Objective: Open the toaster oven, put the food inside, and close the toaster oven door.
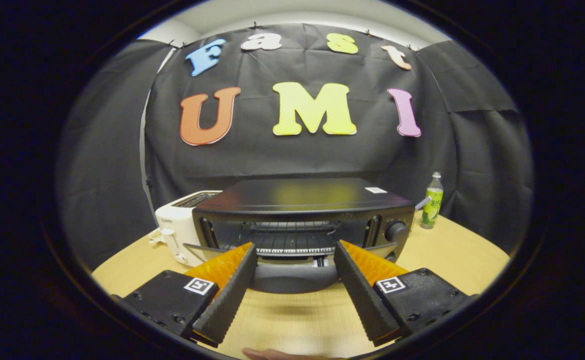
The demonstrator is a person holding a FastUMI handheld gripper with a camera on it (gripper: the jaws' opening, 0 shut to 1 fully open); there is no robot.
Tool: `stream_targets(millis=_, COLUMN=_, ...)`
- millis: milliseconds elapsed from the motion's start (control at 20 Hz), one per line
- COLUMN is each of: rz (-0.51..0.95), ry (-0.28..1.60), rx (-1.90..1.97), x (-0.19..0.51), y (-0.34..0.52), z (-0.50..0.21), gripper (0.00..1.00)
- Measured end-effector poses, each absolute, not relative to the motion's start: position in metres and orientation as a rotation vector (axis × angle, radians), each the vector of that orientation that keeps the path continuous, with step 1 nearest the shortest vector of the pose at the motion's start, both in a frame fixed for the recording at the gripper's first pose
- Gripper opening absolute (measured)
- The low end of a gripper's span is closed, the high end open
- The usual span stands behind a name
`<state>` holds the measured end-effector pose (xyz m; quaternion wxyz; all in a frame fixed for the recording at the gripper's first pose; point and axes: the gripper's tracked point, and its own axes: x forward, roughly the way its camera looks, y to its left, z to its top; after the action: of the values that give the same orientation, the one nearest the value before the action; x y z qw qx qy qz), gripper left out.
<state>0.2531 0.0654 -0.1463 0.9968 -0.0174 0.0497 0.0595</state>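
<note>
A black toaster oven stands on the wooden table just ahead of my fingers. Its door hangs folded down toward me, and the wire rack inside shows bare. My gripper is open, its two black ribbed fingers spread wide to either side of the lowered door, touching nothing. No food lies between the fingers. A control knob sits at the oven's right front.
A white pop-up toaster stands against the oven's left side. A green bottle stands at the back right near the cloth wall. A person's fingertip shows at the table's near edge. Bare wooden tabletop lies to the right.
</note>
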Motion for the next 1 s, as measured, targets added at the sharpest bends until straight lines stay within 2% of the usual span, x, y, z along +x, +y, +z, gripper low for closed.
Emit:
stream_targets(millis=800, rz=0.092, ry=0.401, rx=-0.073, x=0.195, y=0.044, z=-0.256, gripper=1.0)
stream_targets(millis=1000, rz=0.118, ry=0.385, rx=-0.051, x=0.177, y=0.038, z=-0.244, gripper=1.0)
